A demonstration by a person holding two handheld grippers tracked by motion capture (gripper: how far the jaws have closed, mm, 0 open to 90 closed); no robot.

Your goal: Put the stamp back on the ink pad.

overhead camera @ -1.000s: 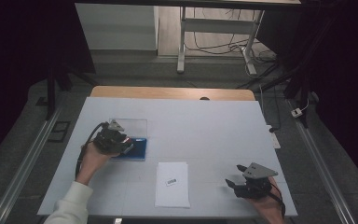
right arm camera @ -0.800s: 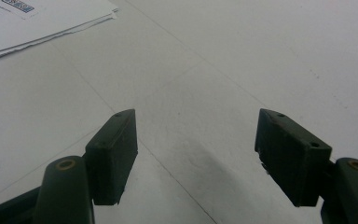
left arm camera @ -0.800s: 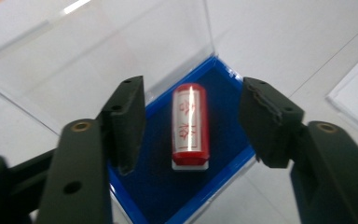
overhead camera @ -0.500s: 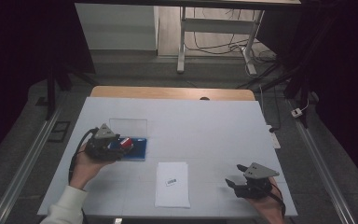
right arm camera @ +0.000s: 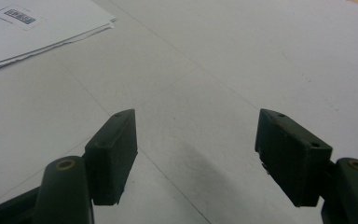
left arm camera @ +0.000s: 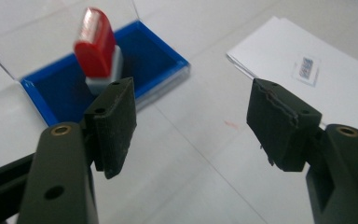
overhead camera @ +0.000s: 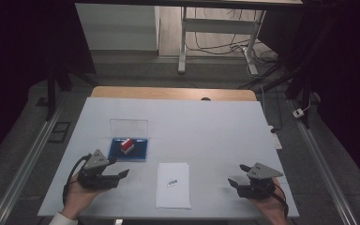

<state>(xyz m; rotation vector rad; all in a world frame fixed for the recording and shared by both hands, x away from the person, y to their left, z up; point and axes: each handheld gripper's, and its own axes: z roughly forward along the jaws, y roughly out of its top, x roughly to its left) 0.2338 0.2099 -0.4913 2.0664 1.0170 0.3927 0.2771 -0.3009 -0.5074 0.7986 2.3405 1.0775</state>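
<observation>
A red stamp (overhead camera: 127, 145) (left arm camera: 96, 43) stands upright on a blue ink pad (overhead camera: 138, 151) (left arm camera: 70, 86) whose clear lid (overhead camera: 129, 127) lies open behind it. My left gripper (overhead camera: 120, 176) (left arm camera: 193, 123) hovers open, a short way in front of the pad, nothing between its jaws. A stack of white paper (overhead camera: 173, 185) (left arm camera: 307, 70) (right arm camera: 32, 28) with a small printed mark lies at the table's front middle. My right gripper (overhead camera: 236, 182) (right arm camera: 196, 154) stands open at the front right, over bare table.
The white table (overhead camera: 206, 136) has a wooden strip (overhead camera: 173, 93) along its far edge. Metal rails (overhead camera: 23, 164) run along both sides. Beyond the table stand a desk frame (overhead camera: 215, 42) and cables on the floor.
My left gripper has let go of the red stamp, leaving it standing on the ink pad, and has drawn back toward the table's front. The right gripper has stayed put.
</observation>
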